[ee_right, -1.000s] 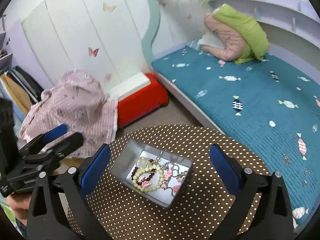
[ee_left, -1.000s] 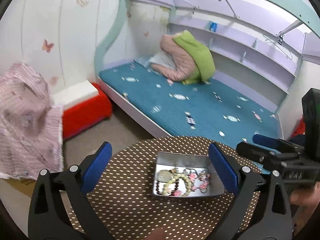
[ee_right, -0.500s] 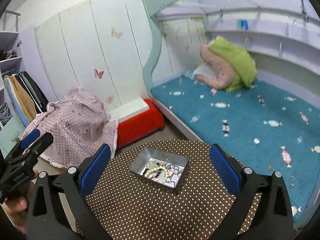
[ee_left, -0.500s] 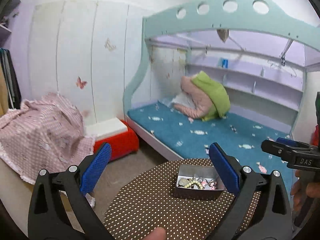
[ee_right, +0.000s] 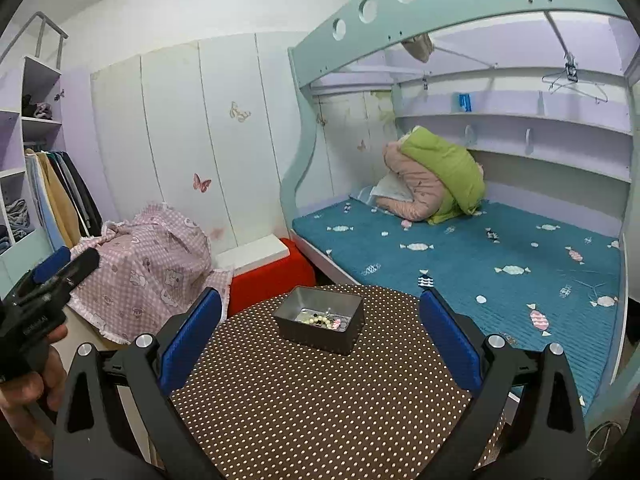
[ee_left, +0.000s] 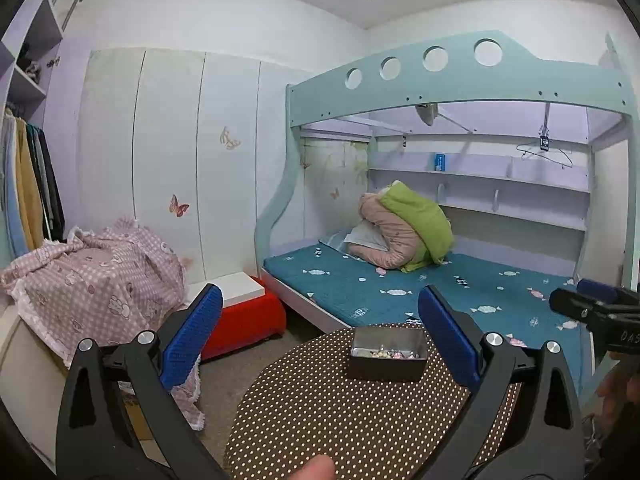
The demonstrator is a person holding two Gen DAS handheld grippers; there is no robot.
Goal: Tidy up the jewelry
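A grey metal tin (ee_left: 387, 359) (ee_right: 320, 324) stands on the far part of a round brown table with white dots (ee_left: 320, 412) (ee_right: 304, 400). Bead bracelets and pink jewelry (ee_right: 320, 319) lie inside it; in the left wrist view only a strip of beads (ee_left: 386, 354) shows over the rim. My left gripper (ee_left: 320, 332) is open and empty, well back from the tin. My right gripper (ee_right: 320, 332) is open and empty, also back from the tin. The right gripper shows at the right edge of the left view (ee_left: 592, 312), the left gripper at the left edge of the right view (ee_right: 48, 280).
A bunk bed with a teal mattress (ee_right: 480, 256) stands behind the table, with folded bedding (ee_right: 432, 176) on it. A red stool with a white top (ee_left: 240, 312) and a pink checked cloth (ee_left: 92, 276) over furniture are at the left.
Both grippers have pulled back and up from the tin, which now looks smaller and farther. Both stay open and empty.
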